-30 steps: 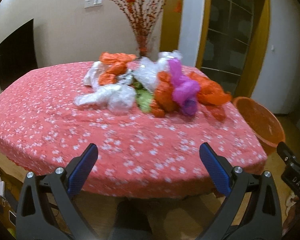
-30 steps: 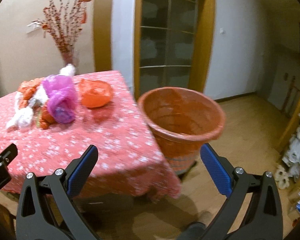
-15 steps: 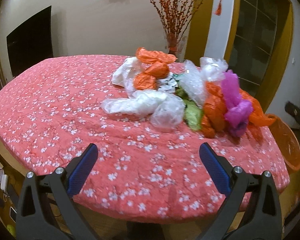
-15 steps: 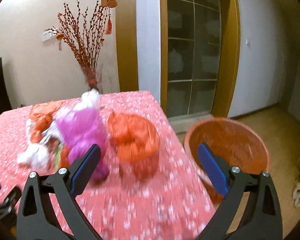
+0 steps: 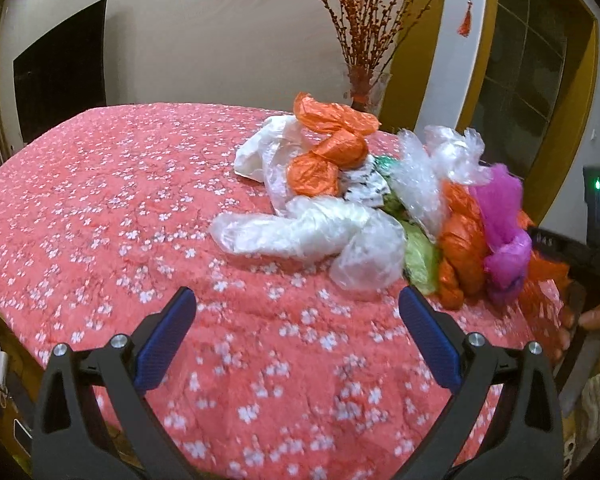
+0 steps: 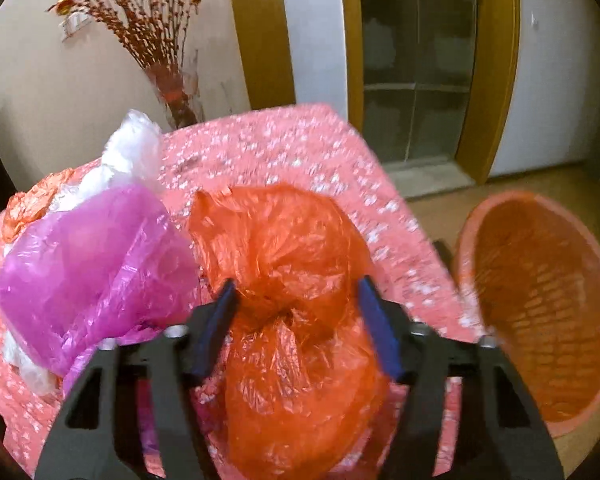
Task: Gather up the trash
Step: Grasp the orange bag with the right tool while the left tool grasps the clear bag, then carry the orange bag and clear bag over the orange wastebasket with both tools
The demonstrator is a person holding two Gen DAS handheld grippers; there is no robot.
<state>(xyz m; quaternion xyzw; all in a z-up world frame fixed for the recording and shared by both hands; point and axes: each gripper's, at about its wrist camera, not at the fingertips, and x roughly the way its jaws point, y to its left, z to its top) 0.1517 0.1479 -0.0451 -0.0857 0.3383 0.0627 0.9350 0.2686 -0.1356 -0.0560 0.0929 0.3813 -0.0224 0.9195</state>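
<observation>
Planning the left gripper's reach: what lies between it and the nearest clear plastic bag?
Only bare flowered tablecloth between the open left gripper and the clear bag, as the left wrist view shows.

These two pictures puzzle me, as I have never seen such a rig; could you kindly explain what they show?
There is no robot: a person holds a two-finger gripper in each hand, and a fisheye camera on each looks out along its fingers. The left wrist view shows the left gripper, open and empty, above a table with a red flowered cloth and a heap of crumpled plastic bags. The right wrist view shows the right gripper, whose jaws have just been closing, with an orange bag between them beside a purple bag. An orange basket stands on the floor by the table.
</observation>
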